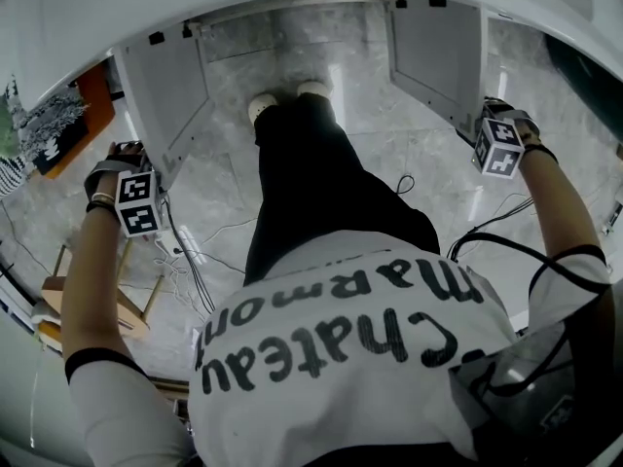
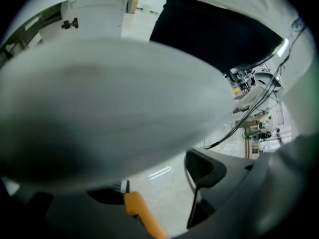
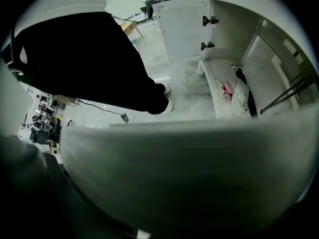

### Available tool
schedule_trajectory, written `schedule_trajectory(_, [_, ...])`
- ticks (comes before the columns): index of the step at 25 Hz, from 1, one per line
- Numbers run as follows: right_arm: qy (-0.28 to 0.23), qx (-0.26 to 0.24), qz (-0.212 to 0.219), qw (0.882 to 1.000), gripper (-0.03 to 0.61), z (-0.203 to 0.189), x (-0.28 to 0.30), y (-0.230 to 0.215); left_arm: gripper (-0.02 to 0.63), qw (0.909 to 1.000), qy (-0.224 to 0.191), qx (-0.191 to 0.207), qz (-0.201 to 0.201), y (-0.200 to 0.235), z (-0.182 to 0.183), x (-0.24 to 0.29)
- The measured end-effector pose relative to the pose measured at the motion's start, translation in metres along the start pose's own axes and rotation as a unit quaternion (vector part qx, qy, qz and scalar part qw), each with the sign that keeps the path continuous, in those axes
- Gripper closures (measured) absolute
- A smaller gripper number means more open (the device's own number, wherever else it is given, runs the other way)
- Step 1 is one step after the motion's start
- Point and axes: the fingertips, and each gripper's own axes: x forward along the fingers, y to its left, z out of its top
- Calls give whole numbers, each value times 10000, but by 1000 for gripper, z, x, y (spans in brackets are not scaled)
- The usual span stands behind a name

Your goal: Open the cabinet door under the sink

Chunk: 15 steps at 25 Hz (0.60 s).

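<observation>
Both white cabinet doors under the sink stand swung wide open, the left door (image 1: 165, 90) and the right door (image 1: 438, 52). My left gripper (image 1: 148, 170) sits at the left door's outer top corner. In the left gripper view that door (image 2: 99, 98) is a close grey blur above the jaws. One black finger (image 2: 203, 167) shows, with bare floor beside its pad. My right gripper (image 1: 494, 117) is at the right door's top corner. In the right gripper view the door's edge (image 3: 189, 173) hides the jaws. The opposite door (image 3: 182, 26) and hinges show beyond.
The person's legs and shoes (image 1: 292, 100) stand between the doors. Inside the cabinet lie a white bag (image 3: 240, 97), a pink item and pipes. Cables (image 1: 185, 261) trail over the marble floor. A wooden stool (image 1: 97, 305) stands at the left.
</observation>
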Motion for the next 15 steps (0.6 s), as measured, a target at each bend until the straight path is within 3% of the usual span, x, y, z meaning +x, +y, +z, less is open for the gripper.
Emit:
schedule_trajectory(3, [180,115,-52,9998,422,-3,-3,-2,259,9992,-41,-351,210,7,0,-5])
schedule_trajectory(6, [325,243,-80,9991,445,-7,-9,-4,259,9981,-78,-459,398,15,-2,-12])
schedule_trajectory(9, [343,778,-331,9958,447,-9,-22,-15,259,9956,-100,-676,639,26,-8,-24])
schedule_trajectory(10, [349,1004,-490,9931,458,-9,-27,-21,259,9939,-111,-794,751,32,-10,-30])
schedule_trajectory(12, [442,1301,-815,9872,545,-10,-35,-32,259,9908,-39,-1016,896,44,-17,-39])
schedule_trajectory(15, [780,1665,-988,9780,560,-16,-42,-36,264,9873,184,-1223,995,51,-31,-46])
